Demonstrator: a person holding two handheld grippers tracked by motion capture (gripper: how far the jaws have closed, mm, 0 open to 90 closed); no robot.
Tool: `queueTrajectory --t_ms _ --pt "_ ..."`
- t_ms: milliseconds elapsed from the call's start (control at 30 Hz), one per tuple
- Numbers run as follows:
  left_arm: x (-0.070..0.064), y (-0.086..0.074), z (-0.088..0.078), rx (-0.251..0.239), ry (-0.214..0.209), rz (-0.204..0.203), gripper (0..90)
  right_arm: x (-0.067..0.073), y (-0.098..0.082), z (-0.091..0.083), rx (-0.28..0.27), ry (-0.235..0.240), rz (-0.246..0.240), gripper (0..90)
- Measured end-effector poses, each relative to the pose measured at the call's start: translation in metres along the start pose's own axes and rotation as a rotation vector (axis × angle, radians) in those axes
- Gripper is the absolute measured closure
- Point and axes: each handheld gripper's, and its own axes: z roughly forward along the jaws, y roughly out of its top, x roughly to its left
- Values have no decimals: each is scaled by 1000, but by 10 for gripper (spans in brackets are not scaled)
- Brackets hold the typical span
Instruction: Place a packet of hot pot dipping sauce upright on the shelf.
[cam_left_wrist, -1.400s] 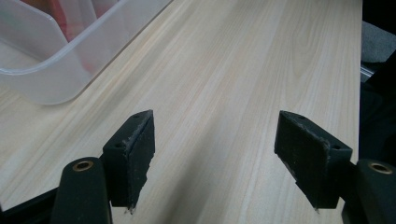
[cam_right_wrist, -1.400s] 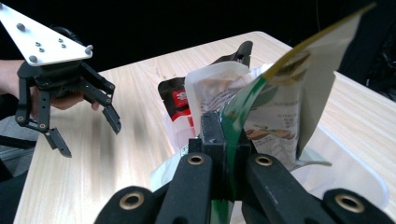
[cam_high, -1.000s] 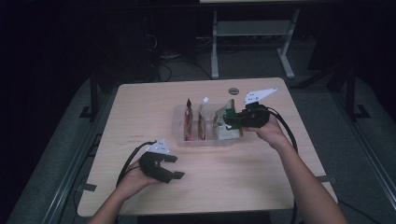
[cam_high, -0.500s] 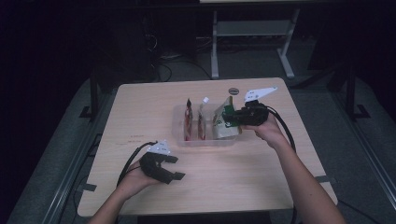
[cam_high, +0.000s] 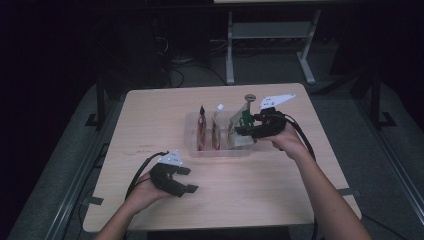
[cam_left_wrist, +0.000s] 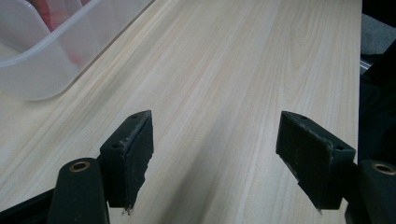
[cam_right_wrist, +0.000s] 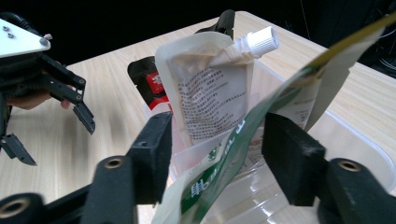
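Pouches stand in one clear plastic bin mid-table, three counted: a red pouch, a white spouted pouch and a green-and-white pouch at the bin's right end. Right gripper has just been opening; the green-and-white pouch sits between its parted jaws, unpressed. Left gripper rests wide open and empty on the wooden table.

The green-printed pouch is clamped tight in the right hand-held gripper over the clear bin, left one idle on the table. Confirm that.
Not clamped: in the right gripper view the right hand-held gripper has just been opening, and the green-printed pouch stands loose between its pads over the clear bin. The left hand-held gripper does idle on the table.
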Motion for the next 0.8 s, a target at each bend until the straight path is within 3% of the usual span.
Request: queueTrajectory --t_ms 167,233,333,500,567,667,800 --pt "0 0 0 -2 0 -1 270 1 -1 -9 -3 -13 22 357" --pt "0 0 0 0 0 -1 270 1 -2 -14 2 -17 25 385" --pt "0 1 1 1 0 8 270 2 -2 -19 6 -52 15 597" --pt "-1 1 1 -1 -3 -4 270 -2 2 -20 -33 -76 10 888" --pt "-1 1 1 -1 -2 2 270 -5 2 -16 -35 -52 19 897" --pt "1 -1 0 1 -1 -6 271 -7 1 -3 -6 -73 8 898" --pt "2 -1 -1 -4 1 -10 271 -10 3 5 -19 -85 31 863"
